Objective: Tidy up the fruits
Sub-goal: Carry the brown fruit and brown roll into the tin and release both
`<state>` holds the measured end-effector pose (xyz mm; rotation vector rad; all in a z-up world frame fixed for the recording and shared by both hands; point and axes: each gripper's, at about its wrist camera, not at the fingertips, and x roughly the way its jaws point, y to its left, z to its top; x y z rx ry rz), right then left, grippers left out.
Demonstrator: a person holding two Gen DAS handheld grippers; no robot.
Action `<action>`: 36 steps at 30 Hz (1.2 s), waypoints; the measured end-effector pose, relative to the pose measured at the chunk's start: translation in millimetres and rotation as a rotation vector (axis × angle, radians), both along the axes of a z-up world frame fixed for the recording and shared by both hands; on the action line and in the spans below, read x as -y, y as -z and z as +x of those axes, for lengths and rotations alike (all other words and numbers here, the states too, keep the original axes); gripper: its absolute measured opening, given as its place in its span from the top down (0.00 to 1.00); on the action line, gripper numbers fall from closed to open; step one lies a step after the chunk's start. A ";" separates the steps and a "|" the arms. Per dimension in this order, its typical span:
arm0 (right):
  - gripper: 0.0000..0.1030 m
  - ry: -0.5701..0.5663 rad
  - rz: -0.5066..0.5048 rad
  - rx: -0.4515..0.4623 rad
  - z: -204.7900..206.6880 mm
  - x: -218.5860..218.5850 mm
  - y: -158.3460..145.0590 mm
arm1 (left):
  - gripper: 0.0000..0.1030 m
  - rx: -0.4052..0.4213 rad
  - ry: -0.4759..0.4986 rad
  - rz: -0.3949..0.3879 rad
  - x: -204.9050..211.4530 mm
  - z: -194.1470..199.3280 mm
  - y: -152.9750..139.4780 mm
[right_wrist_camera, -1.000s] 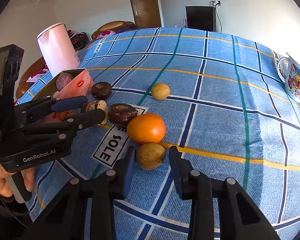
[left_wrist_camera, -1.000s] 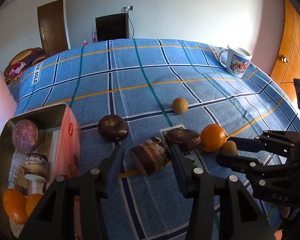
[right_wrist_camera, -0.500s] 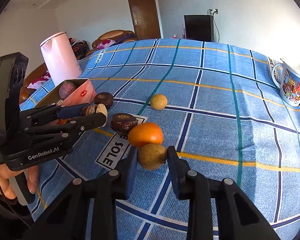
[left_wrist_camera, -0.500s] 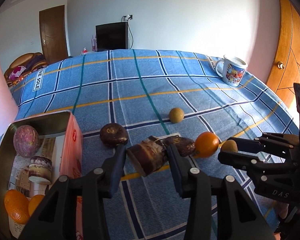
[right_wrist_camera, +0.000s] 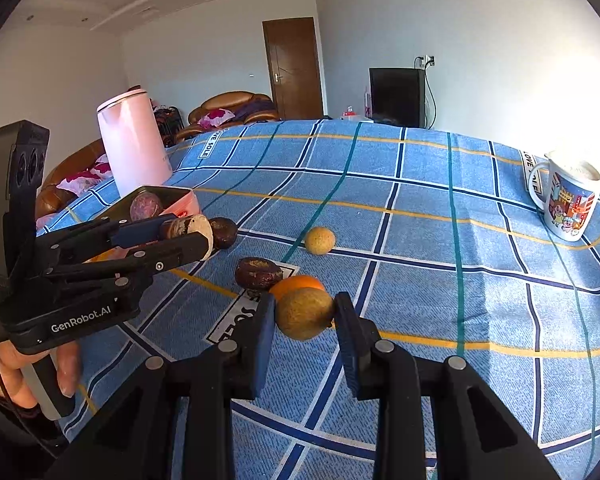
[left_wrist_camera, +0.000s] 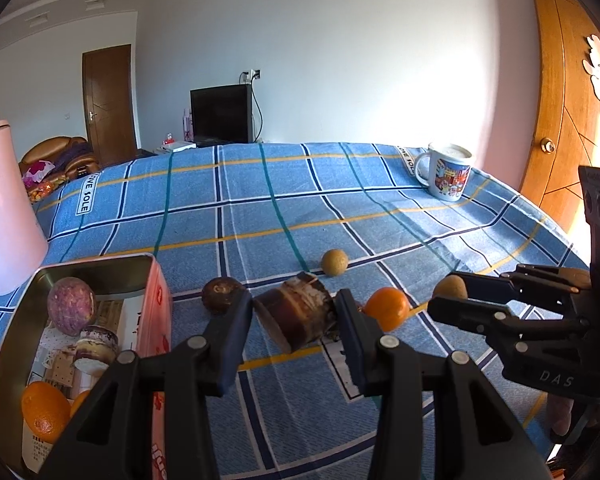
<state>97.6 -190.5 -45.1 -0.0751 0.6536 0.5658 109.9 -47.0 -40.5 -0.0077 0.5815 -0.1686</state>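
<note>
"GenRobot.AI" reads in white on the black body of the left gripper, and "DAS" is stamped on the right gripper. The blue checked cloth carries white "LOVE SOLE" labels near its far edge, and "SOLE" shows again on a label beside the fruit.

Both claws are raised side by side, the left claw and right claw each clamped on a load.

Printed mug, far beyond the fingers, to their right. Pink kettle, far left of the fingers. Black television, dark wooden door, brown sofa: background, straight beyond.
</note>
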 end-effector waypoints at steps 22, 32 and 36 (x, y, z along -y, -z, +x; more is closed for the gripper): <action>0.69 0.054 0.068 0.177 -26.4 15.6 -17.5 | 0.56 0.163 -0.059 0.009 -3.9 -29.0 -12.8; 0.69 0.071 0.077 0.239 -38.7 18.9 -22.4 | 0.56 0.238 -0.076 0.031 -1.0 -42.3 -18.3; 0.69 0.076 0.079 0.262 -43.1 19.1 -24.2 | 0.56 0.249 -0.081 0.034 -0.7 -44.0 -19.3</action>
